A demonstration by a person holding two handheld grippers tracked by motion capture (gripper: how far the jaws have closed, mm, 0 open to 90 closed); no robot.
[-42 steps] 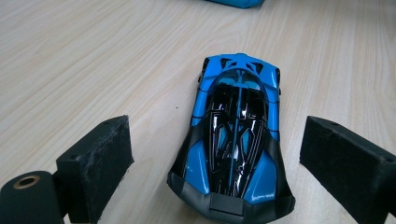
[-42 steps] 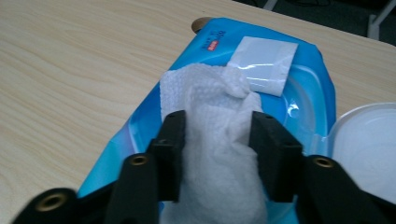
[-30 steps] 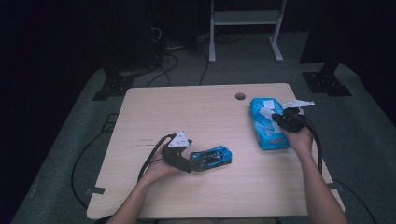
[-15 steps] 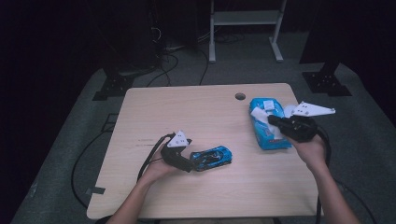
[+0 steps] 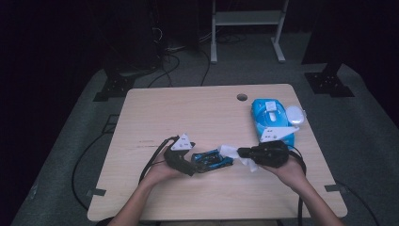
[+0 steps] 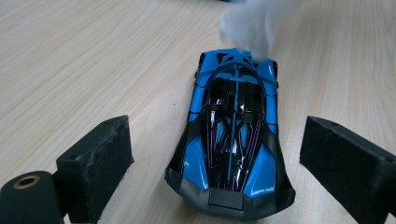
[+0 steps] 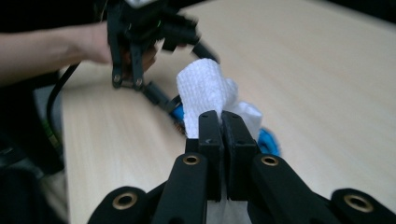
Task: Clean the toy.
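White wipe (image 7: 205, 93) pinched in the right gripper (image 7: 221, 122) hides the toy car (image 6: 233, 135)'s far end; left gripper (image 6: 233, 158) jaws spread around it.

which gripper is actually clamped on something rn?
The right gripper: its fingers are shut on the white wipe. The left gripper is open, fingers either side of the blue toy car.

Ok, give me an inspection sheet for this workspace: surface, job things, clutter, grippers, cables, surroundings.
Surface: pale wood table, round hole near the far edge.
Job's things: blue toy car; white wipe at its far end.
Clutter: blue wipes pack, lid open.
Grippers: left gripper open around the car, apart from it; right gripper shut on the wipe.
Cables: black cable trailing from the left gripper.
Surroundings: dark room, grey floor, white stand behind.
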